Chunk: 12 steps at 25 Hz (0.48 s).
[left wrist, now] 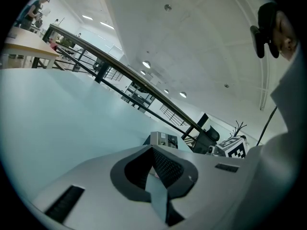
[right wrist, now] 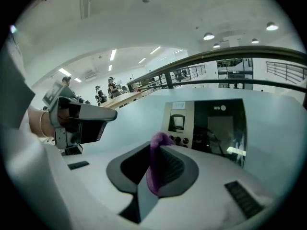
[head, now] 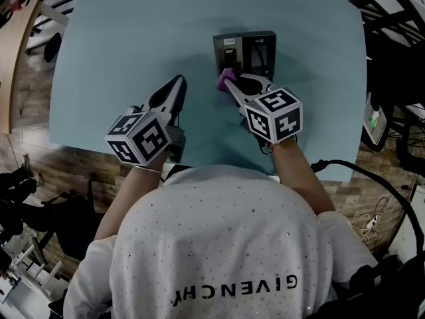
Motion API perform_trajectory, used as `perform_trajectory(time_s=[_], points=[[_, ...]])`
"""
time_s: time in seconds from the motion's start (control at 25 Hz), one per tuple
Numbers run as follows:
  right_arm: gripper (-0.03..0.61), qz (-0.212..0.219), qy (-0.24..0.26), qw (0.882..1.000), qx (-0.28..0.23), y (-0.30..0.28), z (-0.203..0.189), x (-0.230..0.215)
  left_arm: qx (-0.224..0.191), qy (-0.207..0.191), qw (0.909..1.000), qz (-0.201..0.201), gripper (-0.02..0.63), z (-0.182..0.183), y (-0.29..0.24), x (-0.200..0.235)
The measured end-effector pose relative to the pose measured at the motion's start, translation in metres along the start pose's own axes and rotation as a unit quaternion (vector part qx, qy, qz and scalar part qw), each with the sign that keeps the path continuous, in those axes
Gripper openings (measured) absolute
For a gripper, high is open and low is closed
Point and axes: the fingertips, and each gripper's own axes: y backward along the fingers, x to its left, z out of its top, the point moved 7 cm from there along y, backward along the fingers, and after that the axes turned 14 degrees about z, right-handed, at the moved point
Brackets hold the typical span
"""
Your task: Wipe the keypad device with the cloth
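Observation:
The keypad device (head: 244,52) is a grey and black panel lying flat on the far middle of the pale blue table (head: 119,58). In the right gripper view the keypad device (right wrist: 204,124) fills the middle, with a small screen and round buttons on its left part. My right gripper (head: 229,84) is shut on a purple cloth (head: 224,78), held at the device's near left corner. The purple cloth (right wrist: 156,164) sticks up between the shut jaws. My left gripper (head: 174,85) rests left of the device, shut with nothing in it. The device (left wrist: 163,139) shows small in the left gripper view.
The table's near edge (head: 199,161) runs just before the person's body. Wooden floor, black cables (head: 372,178) and a chair base lie around the table. Railings and desks with people stand far off in both gripper views.

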Motion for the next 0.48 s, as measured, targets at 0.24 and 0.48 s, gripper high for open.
perform_trajectory(time_s=[0.24, 0.48], points=[[0.037, -0.010, -0.010, 1.000, 0.010, -0.004, -0.009, -0.008, -0.001, 0.003, 1.0000, 0.004, 0.000, -0.001, 0.002, 0.005], [0.037, -0.023, -0.010, 1.000, 0.013, 0.006, -0.019, -0.015, 0.002, 0.001, 1.0000, 0.001, 0.000, -0.003, 0.002, 0.002]])
